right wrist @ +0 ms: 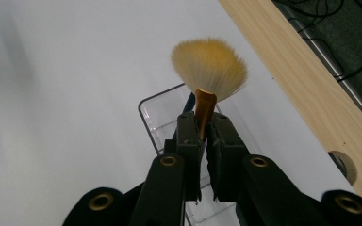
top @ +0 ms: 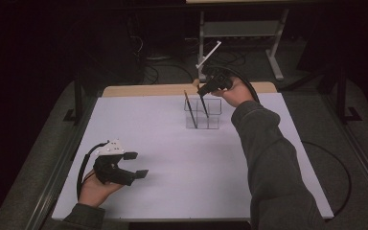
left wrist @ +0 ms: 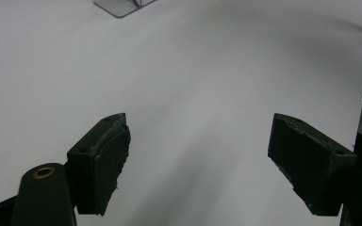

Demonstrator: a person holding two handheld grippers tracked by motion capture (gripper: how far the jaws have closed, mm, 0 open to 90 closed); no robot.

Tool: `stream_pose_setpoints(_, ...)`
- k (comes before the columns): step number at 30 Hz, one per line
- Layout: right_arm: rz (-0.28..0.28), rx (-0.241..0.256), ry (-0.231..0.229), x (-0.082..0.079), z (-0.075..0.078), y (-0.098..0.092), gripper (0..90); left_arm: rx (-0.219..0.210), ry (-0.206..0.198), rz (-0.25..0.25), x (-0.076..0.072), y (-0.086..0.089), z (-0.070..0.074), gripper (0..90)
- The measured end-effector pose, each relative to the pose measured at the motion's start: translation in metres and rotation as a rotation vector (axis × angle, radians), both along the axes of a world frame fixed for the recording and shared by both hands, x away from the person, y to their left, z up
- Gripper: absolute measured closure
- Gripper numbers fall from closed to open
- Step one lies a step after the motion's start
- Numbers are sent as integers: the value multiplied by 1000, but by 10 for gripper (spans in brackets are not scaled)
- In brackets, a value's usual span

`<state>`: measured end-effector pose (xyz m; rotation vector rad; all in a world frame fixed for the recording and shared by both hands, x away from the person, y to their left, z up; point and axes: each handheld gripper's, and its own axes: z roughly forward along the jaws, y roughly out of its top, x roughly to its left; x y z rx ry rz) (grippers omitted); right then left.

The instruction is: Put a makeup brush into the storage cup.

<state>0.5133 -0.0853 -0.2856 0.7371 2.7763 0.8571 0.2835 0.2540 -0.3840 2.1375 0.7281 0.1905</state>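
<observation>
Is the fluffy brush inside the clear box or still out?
Partly in: the right tool pinches the brush, whose handle dips into the clear box.

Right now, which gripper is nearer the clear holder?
Right. The right gripper is directly over the clear holder at the far side of the table, shut on a brush that dips into it. The left gripper sits open near the table's front left, well away.

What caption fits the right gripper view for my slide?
Right gripper, jaws shut on a fan brush, holds it above a clear organizer on the white table.
</observation>
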Motion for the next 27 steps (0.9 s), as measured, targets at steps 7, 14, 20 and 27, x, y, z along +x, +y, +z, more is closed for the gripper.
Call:
stream_pose_setpoints(7, -9, 3, -1, 1, -4, -2, 831, -2, 4, 1, 0, -1, -1, 204)
stream_pose_setpoints(14, -15, 8, -3, 1, -9, -3, 831, -2, 0, 1, 0, 0, 0, 204)
stream_pose_setpoints(20, -15, 7, 1, -1, -15, -1, 831, -8, 2, 13, 0, 1, 0, 203)
stream_pose_setpoints(27, -19, 7, 8, 0, -20, -3, 831, -4, 1, 8, 1, 1, -1, 202)
